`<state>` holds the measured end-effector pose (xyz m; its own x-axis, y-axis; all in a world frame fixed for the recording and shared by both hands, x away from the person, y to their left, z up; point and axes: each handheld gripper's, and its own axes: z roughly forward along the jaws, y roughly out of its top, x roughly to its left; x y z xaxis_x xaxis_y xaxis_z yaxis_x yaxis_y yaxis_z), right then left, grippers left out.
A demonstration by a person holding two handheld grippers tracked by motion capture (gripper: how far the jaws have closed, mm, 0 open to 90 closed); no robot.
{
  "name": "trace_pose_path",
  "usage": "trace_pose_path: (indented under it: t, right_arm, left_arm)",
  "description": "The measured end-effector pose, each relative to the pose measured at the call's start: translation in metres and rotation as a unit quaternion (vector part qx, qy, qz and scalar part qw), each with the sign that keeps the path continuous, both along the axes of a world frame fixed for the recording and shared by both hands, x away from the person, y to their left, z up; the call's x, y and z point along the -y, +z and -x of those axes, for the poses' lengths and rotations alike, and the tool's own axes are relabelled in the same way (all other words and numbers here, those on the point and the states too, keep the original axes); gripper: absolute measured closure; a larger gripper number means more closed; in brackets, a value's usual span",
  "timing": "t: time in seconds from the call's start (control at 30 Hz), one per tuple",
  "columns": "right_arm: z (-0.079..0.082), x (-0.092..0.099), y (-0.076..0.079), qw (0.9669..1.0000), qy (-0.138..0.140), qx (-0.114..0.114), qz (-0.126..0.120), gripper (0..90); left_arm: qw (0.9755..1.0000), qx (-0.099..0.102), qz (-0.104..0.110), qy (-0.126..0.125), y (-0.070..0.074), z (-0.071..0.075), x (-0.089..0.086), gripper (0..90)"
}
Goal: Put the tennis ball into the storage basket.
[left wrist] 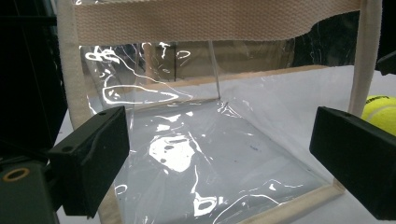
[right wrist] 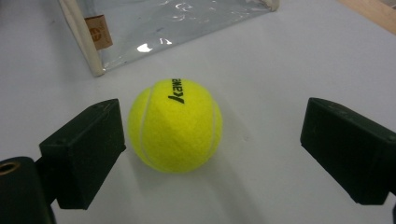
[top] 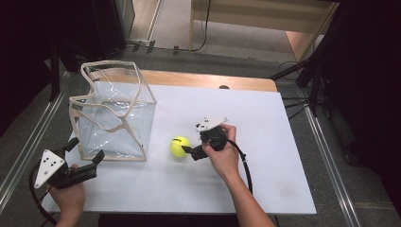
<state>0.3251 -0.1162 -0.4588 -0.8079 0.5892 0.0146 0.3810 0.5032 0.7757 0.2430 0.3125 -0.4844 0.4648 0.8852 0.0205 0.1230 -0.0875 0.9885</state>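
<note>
A yellow tennis ball [top: 179,146] lies on the white table, just right of a clear plastic bag with cream webbing trim [top: 112,109]. My right gripper [top: 191,152] is open right beside the ball. In the right gripper view the ball [right wrist: 175,125] rests on the table just ahead of the wide-apart jaws, nearer the left one, untouched. My left gripper [top: 85,152] is open at the bag's near left corner. Its own view looks into the bag's transparent side [left wrist: 205,140], with the ball [left wrist: 382,112] peeking past the bag's right edge.
The white sheet [top: 265,156] covers a wooden table whose bare back edge [top: 213,79] shows. Metal rails [top: 28,142] run along both sides on the floor. A cable [top: 246,165] trails from the right gripper along the forearm.
</note>
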Motion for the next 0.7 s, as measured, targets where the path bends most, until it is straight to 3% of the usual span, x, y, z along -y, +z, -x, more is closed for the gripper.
trace_pose_path:
  t: [0.7]
  right_arm:
    - [-0.011,-0.034,-0.020,0.9974,0.016,-0.052,0.047,5.2]
  left_arm:
    - [1.0000,0.000,-0.001,0.001,0.000,0.000,0.000,5.4]
